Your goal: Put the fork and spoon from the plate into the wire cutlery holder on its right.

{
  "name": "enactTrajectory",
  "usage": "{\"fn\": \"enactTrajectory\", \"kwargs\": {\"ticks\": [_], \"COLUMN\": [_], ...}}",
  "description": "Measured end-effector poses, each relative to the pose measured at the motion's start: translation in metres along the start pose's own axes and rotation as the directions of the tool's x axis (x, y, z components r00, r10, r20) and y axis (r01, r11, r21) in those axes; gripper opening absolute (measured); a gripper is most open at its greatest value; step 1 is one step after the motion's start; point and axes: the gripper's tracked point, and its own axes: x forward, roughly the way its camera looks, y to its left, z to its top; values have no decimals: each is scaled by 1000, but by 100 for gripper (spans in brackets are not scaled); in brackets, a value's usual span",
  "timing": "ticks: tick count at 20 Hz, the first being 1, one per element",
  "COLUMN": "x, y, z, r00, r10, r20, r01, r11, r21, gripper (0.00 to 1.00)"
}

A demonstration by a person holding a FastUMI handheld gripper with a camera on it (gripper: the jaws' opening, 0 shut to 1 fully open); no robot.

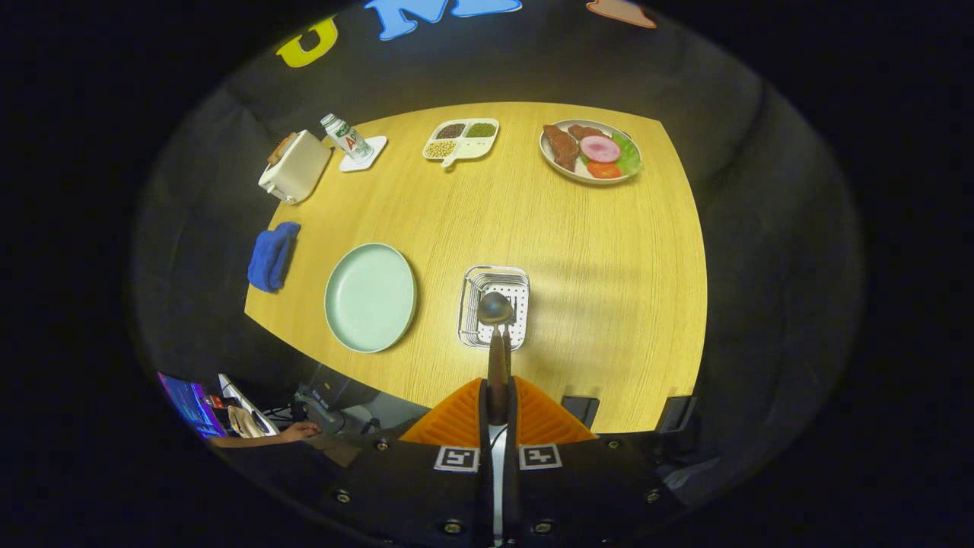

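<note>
Hand-held gripper (pixel 498 403) tight on spoon (pixel 496 320) — above wire cutlery holder (pixel 472 304); plate (pixel 370 297) beside

I am in a recording booth dressed as a kitchen: black cloth walls surround a wooden table (pixel 472 221) set with a toaster (pixel 295 166), a plate of food (pixel 591 151), and a laptop (pixel 190 403) beside it.

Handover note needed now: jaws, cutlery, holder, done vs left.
Gripper: jaws shut on the spoon, bowl end forward, held above the wire cutlery holder.
Green plate, left of the holder, lies bare.
Fork: can't make it out; possibly already in the holder, unconfirmed.
Done: spoon lifted off the plate.
Left: lower the spoon into the holder, release, check for the fork.
</note>
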Motion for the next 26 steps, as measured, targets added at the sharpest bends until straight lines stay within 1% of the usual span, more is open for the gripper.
{"fn": "enactTrajectory", "kwargs": {"ticks": [6,8,9,10,11,12,14,16,17,18,19,20,21,23,26], "x": [31,37,39,37,34,31,21,6,-2,-13,-25,-35,-48,-70,-98], "y": [-2,-4,-4,-5,-7,-7,-4,6,12,20,29,41,57,90,132], "z": [10,10,10,13,16,20,23,31,35,42,47,50,53,53,48], "r00": [998,994,994,992,991,991,992,989,981,965,942,911,872,784,647], "r10": [-41,-76,-84,-108,-128,-130,-126,-108,-112,-112,-119,-121,-117,-105,-110], "r20": [-56,-74,-69,-61,-45,-26,15,96,159,235,315,395,476,612,754], "r01": [38,71,78,101,121,125,127,113,119,124,135,143,148,166,204], "r11": [998,995,993,988,984,984,988,992,992,992,991,989,989,985,978], "r21": [-46,-69,-88,-114,-128,-126,-92,-49,-37,-33,-27,-26,-28,-43,-32], "gripper": [5,5,6,10,14,23,24,24,24,24,24,24,24,24,24]}}
